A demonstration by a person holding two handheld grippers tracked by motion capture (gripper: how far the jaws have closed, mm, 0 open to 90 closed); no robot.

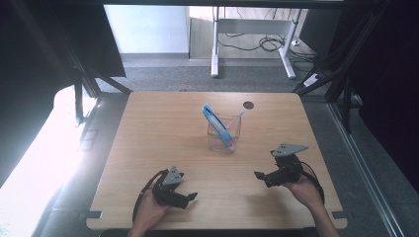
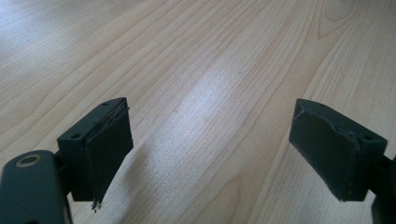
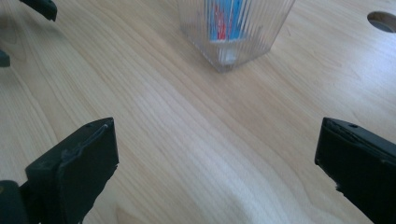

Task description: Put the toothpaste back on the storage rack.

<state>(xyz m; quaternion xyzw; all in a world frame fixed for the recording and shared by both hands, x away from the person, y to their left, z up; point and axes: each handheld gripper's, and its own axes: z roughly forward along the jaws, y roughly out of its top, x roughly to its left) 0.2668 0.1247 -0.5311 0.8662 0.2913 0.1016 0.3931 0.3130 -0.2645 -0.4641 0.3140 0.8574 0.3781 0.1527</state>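
A clear ribbed cup [image 1: 225, 138] stands near the middle of the wooden table [image 1: 163, 133]. A blue tube [image 1: 216, 122] leans out of it to the left, and a thin white stick [image 1: 238, 117] leans to the right. My left gripper [image 1: 190, 198] rests near the front edge, open, with bare wood between its jaws [image 2: 210, 109]. My right gripper [image 1: 262, 177] sits at the front right, open and empty [image 3: 217, 126], facing the cup [image 3: 233, 28]. The blue tube [image 3: 224, 14] shows through the cup's wall.
A round cable hole [image 1: 248, 105] lies behind the cup, also seen as a hole [image 3: 383, 21] in the right gripper view. Dark frame posts flank the table. A white desk frame [image 1: 216, 44] with cables stands on the floor beyond.
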